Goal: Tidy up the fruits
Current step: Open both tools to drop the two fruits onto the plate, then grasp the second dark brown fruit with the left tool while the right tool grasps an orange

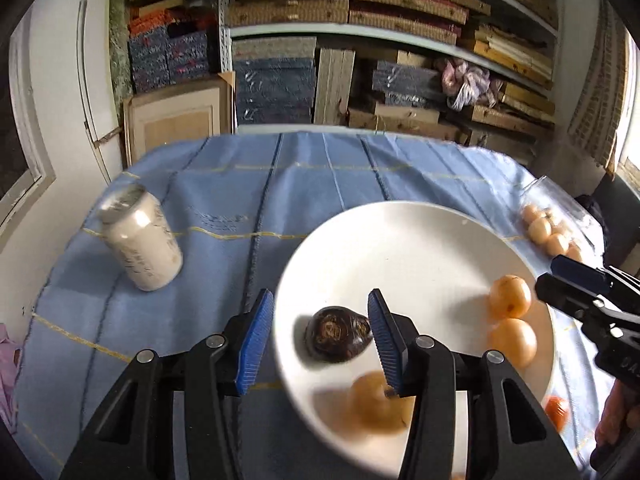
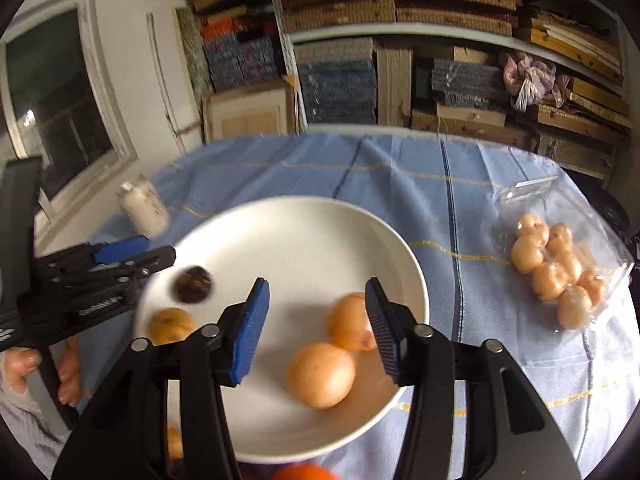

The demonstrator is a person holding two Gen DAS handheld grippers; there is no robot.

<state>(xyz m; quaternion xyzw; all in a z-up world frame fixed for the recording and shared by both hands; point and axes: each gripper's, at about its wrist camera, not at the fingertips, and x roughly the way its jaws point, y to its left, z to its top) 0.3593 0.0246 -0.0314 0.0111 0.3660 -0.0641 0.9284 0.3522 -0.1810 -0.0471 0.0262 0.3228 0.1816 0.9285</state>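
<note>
A white plate (image 1: pixel 400 240) on the blue cloth holds a dark round fruit (image 1: pixel 336 334), two orange fruits (image 1: pixel 510 296) and a blurred yellowish one (image 1: pixel 378 404). My left gripper (image 1: pixel 320 340) hovers open over the plate's left rim, the dark fruit loose between its blue pads. My right gripper (image 1: pixel 550 278) comes in from the right. In the right wrist view my right gripper (image 2: pixel 316 328) is open above the plate (image 2: pixel 300 232), with one orange fruit (image 2: pixel 320 374) below it and another (image 2: pixel 348 322) beside its right pad. The left gripper (image 2: pixel 156 254) is by the dark fruit (image 2: pixel 194 284).
A white jar (image 1: pixel 140 240) stands at the left of the cloth. A clear plastic bag (image 2: pixel 560 264) with several pale orange fruits lies to the right of the plate. A bright orange fruit (image 2: pixel 300 474) lies at the near edge. Stacked shelves stand behind the table.
</note>
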